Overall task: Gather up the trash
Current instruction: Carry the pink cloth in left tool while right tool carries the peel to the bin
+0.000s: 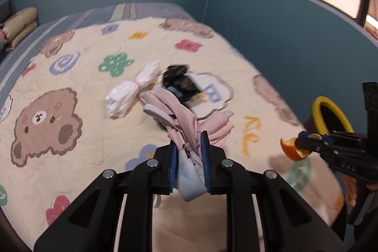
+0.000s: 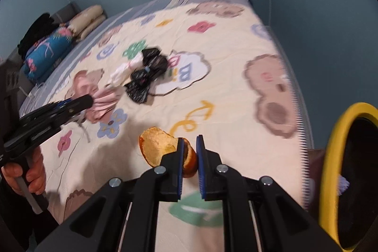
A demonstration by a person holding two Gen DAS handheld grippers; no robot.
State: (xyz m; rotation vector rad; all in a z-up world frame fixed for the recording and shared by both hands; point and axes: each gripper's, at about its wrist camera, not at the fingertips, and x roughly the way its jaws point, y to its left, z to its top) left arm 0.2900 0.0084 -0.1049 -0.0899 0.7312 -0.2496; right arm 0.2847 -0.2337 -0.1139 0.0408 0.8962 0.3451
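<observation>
Two grippers are clamped on things above the cartoon bear quilt [image 1: 70, 77]: the left gripper [image 1: 190, 152] pinches a bunched pink-and-grey garment [image 1: 186, 124], and the right gripper [image 2: 189, 157] grips a curled orange peel [image 2: 158, 145], pithy inside showing, near the yellow-rimmed bin [image 2: 335, 157].

On the bed [image 1: 70, 157] ahead of you, the tied bundle [image 1: 132, 91] lies left of the dark bundle [image 1: 179, 82], touching it; your left gripper [image 1: 189, 157] holds the cloth [image 1: 184, 124] before them, the bin [image 2: 330, 169] stands off the bed's right edge, your right gripper [image 2: 189, 152] holds the peel [image 2: 160, 148] beside it
</observation>
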